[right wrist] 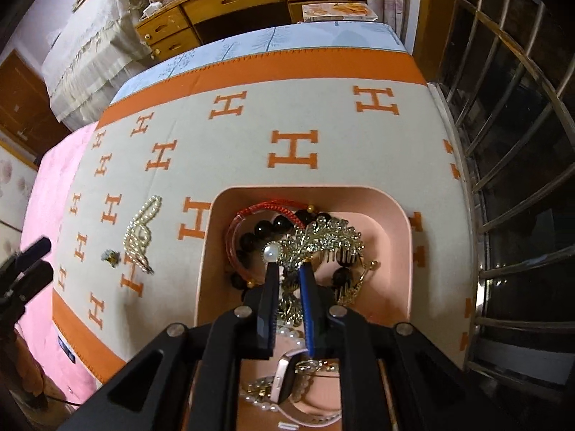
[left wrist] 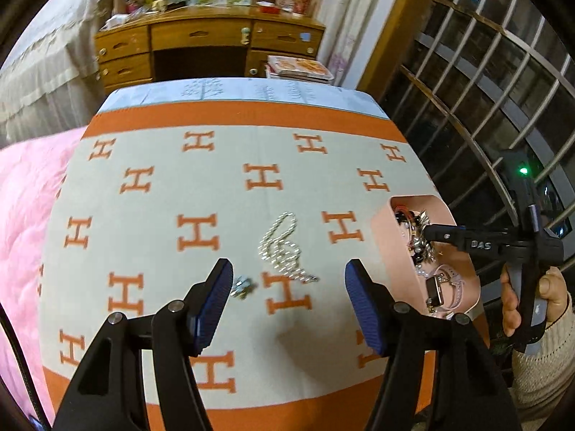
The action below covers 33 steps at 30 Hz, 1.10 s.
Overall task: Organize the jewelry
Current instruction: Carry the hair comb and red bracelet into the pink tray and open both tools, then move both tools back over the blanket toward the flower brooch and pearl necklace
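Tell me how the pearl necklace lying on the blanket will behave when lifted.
The pearl necklace lies in loose loops, so it will probably hang limp and swing. Its round beads look smooth, so they may slip between pads. It lies on soft blanket, so pushing would likely bunch it rather than slide it.

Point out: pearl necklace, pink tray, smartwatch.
pearl necklace [left wrist: 282, 248]: left wrist view, middle of the coiled strand.
pink tray [right wrist: 399, 251]: right wrist view, right inner wall.
smartwatch [left wrist: 435, 291]: left wrist view, dark face.
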Available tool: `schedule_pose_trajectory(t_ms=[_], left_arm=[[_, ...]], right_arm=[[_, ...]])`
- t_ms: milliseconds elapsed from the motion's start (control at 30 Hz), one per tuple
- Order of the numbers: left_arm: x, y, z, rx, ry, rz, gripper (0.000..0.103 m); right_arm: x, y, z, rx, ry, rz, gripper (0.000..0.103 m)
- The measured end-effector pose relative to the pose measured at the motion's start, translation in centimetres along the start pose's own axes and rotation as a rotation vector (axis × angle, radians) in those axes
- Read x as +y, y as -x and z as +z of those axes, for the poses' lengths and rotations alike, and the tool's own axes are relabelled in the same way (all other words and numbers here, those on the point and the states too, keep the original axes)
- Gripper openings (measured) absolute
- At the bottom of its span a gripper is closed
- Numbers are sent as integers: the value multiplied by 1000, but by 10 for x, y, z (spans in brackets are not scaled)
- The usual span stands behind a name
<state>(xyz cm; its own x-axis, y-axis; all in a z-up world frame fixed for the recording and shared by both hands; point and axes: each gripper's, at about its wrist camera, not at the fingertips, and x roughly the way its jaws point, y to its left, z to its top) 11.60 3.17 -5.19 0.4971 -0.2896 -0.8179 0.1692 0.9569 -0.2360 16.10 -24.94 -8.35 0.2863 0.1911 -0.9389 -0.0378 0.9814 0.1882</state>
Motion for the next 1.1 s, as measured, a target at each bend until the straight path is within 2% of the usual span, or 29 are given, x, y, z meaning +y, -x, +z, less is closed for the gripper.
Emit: schedule_pose_trajectory(t_ms=[133, 367, 733, 767, 833, 867, 900, 1100], left_arm=[[22, 8, -7, -16, 64, 1, 63], [47, 28, -14, -59, 118, 40, 63], [55, 37, -29, -70, 84, 89, 64], [54, 36, -30, -67, 73, 90, 66], [52, 33, -35, -63, 55, 93, 74], [50, 31, -37, -62, 46, 96, 76], [48, 28, -40, -60, 33, 100, 76], [41, 10, -53, -24, -9, 122, 76]], right_arm=[[10, 16, -3, -43, 14, -2, 12], [39, 42, -15, -99, 69, 53, 12], [99, 57, -40, -119, 226, 124, 12], [103, 57, -43, -123, 238, 125, 14], [112, 56, -48, -137, 272, 127, 27], [116, 55, -50, -146, 282, 127, 36], [119, 54, -52, -154, 289, 128, 39], [136, 35, -69, -162, 318, 145, 39]])
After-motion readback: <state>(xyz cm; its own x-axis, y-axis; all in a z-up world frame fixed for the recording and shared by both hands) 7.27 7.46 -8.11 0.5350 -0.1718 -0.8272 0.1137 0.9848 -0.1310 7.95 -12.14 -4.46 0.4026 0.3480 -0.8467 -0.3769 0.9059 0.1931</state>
